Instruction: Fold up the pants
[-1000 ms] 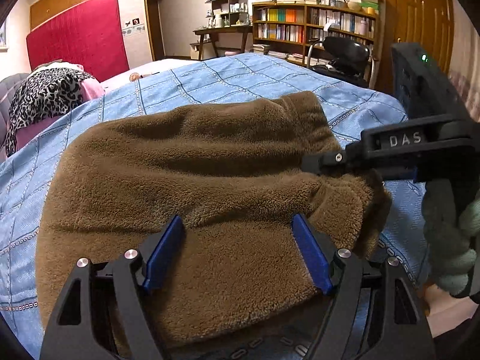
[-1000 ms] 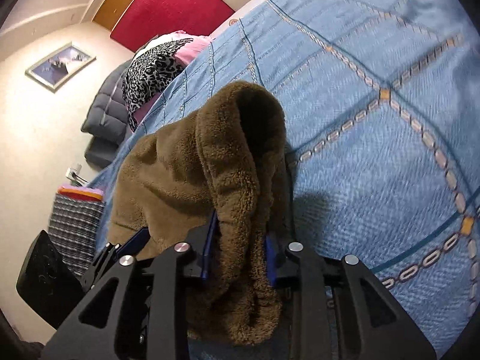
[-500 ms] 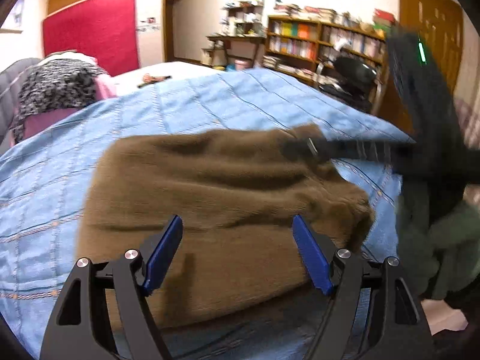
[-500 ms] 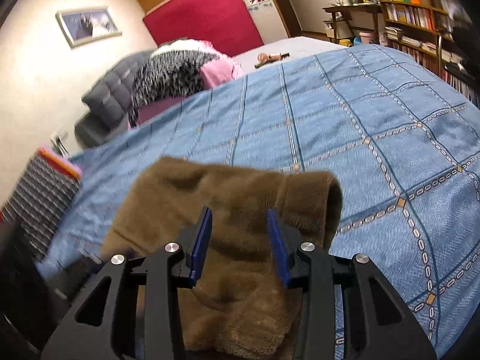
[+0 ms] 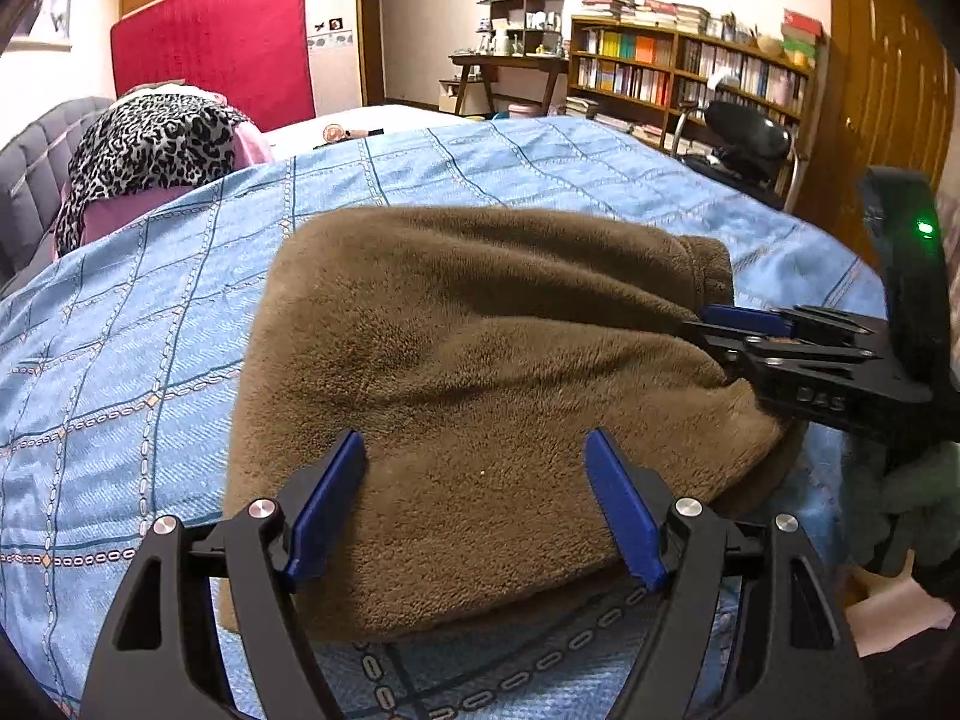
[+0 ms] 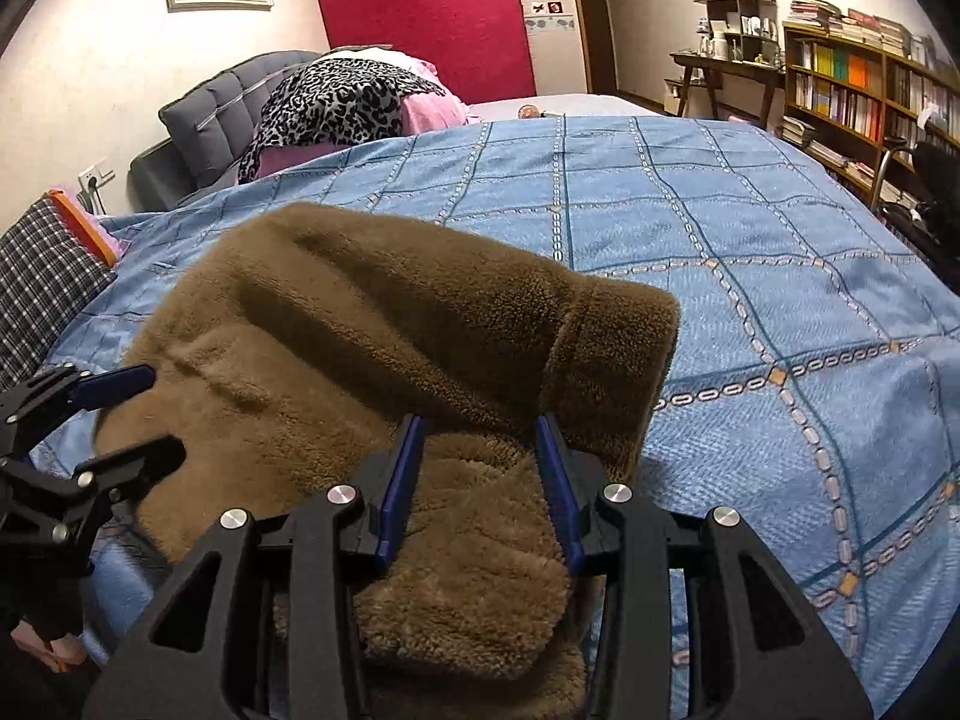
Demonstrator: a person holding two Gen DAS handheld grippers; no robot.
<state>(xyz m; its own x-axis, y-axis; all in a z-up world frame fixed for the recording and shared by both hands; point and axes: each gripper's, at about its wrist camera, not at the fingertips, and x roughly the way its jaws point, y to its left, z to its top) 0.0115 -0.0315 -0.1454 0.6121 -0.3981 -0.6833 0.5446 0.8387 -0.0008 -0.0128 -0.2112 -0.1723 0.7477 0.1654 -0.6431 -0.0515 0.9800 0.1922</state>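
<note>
The brown fleece pants (image 5: pixel 480 372) lie folded in a thick bundle on the blue checked bedspread (image 5: pixel 150 330). My left gripper (image 5: pixel 477 450) is open, its blue pads resting over the bundle's near edge with fabric between them. In the right wrist view the pants (image 6: pixel 384 360) fill the near left. My right gripper (image 6: pixel 480 438) is part open around the bundle's right end, a thick fold lying loosely between its pads. The right gripper also shows in the left wrist view (image 5: pixel 738 324) at the pants' right end; the left gripper shows in the right wrist view (image 6: pixel 126 414) at the left.
Leopard-print and pink bedding (image 6: pixel 348 102) lies piled at the grey headboard (image 6: pixel 204 120). A checked bag (image 6: pixel 42 276) sits at the bed's left side. Bookshelves (image 5: pixel 684 72), a desk and a black chair (image 5: pixel 744 138) stand beyond the bed's right side.
The right gripper let go of the lifted fold, opened and swung level. The pants' right end dropped onto the bundle. The left gripper drew back a little.
</note>
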